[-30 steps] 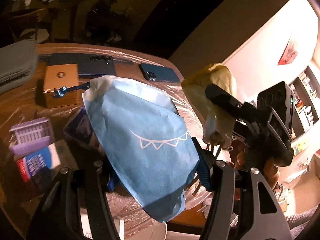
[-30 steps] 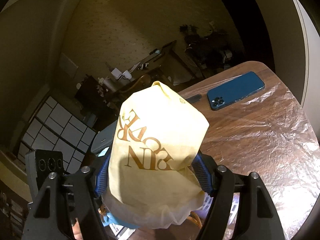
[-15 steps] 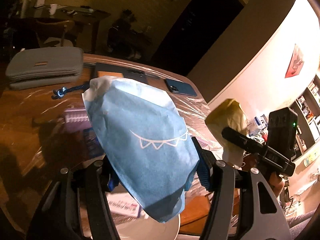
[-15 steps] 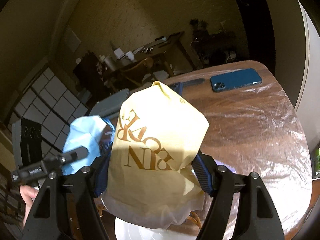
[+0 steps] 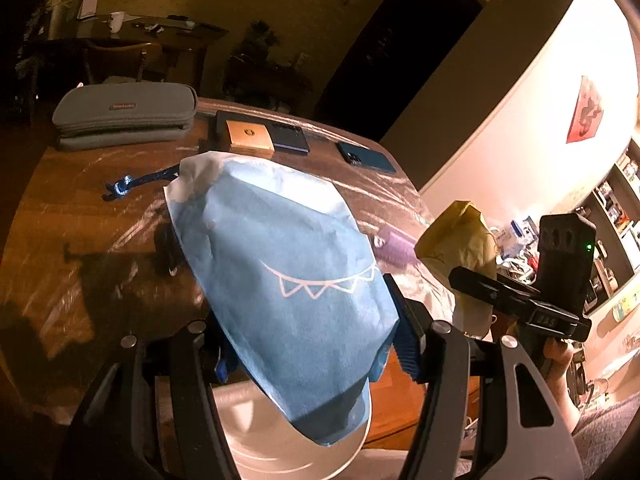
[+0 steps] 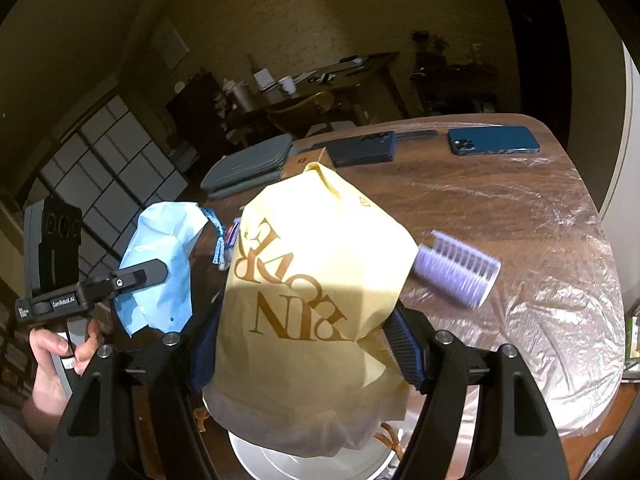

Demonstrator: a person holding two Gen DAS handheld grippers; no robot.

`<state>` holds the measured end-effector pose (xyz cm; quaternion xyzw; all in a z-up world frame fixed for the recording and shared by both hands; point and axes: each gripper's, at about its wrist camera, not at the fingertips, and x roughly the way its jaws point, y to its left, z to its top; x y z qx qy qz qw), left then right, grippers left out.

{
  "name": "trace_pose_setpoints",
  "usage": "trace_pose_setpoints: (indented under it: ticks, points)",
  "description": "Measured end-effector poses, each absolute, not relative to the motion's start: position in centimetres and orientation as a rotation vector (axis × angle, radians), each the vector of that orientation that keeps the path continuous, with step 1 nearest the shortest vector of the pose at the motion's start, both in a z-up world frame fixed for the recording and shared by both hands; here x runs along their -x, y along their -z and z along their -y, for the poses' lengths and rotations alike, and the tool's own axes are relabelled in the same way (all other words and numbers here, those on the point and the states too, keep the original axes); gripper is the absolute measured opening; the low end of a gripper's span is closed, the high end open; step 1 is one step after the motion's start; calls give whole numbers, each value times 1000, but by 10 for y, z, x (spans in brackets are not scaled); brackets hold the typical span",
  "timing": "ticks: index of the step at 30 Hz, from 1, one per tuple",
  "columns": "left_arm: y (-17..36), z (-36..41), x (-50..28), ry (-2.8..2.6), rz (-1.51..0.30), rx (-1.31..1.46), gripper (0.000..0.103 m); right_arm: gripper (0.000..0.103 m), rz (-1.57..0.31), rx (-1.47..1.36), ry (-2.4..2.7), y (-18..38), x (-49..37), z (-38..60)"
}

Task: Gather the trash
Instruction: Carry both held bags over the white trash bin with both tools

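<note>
My left gripper (image 5: 316,344) is shut on a blue paper bag (image 5: 288,272) with a white zigzag line, held above the table; the bag also shows in the right wrist view (image 6: 160,272). My right gripper (image 6: 304,344) is shut on a yellow paper bag (image 6: 316,300) with brown letters, also held in the air; it shows at the right of the left wrist view (image 5: 460,248). Below both bags, near the table's front edge, a round white bin or plate (image 5: 280,440) shows, also seen in the right wrist view (image 6: 280,460).
On the plastic-covered wooden table (image 6: 540,260) lie a purple comb (image 6: 460,272), two dark phones (image 6: 492,140), a small wooden box (image 5: 248,136), a grey pouch (image 5: 124,112) and a blue cord (image 5: 132,182). A desk and chair stand behind.
Both grippers have pulled back and tilted down with their bags, so more of the table and the white round thing below have come into view. The bags stay gripped.
</note>
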<state>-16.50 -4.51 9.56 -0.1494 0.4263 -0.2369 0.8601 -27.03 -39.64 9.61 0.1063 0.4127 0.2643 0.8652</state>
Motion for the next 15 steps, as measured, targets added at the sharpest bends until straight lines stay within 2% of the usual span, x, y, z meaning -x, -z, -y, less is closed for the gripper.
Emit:
trace_pose_setpoints:
  ticks: [15]
  points:
    - [-79,49,200,588,-944,259,61,70,-940,-130,-610,-81,317,381]
